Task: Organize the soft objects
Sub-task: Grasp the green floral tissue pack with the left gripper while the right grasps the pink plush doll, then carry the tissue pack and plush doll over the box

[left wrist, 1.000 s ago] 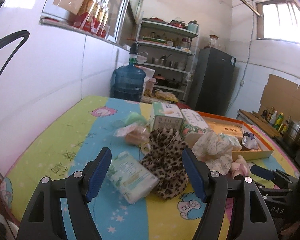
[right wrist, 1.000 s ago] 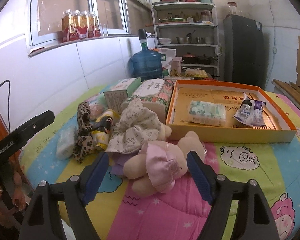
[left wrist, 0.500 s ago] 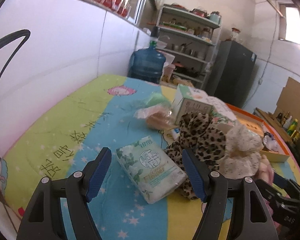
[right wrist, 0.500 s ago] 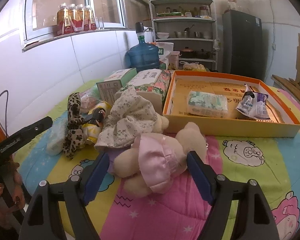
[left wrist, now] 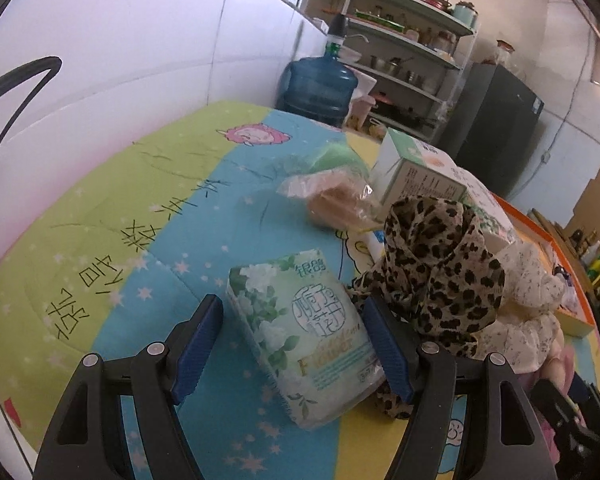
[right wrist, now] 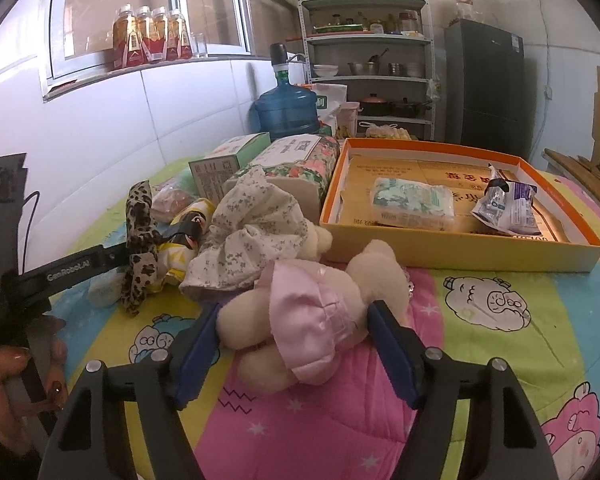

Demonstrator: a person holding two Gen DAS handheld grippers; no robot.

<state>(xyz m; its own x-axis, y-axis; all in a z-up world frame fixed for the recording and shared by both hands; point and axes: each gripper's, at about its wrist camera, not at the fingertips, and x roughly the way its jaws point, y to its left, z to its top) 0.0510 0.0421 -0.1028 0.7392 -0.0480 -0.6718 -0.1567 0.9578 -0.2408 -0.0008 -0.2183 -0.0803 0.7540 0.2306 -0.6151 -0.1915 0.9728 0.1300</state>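
- Sorting is partly done: the orange box [right wrist: 460, 254], toward the desk's far right, holds one tissue pack [right wrist: 412, 202] and a foil pouch [right wrist: 506, 210]; a heap remains at mid-desk.
- The right tool [right wrist: 296, 346] is closing around a cream plush toy [right wrist: 312, 320] in pink satin.
- The left tool [left wrist: 296, 346] stands open around a floral tissue pack [left wrist: 306, 334], beside a leopard-print scarf [left wrist: 436, 268].

Both the left gripper [left wrist: 294, 340] and right gripper [right wrist: 294, 346] have black frames, silver screws and blue-padded jaws.
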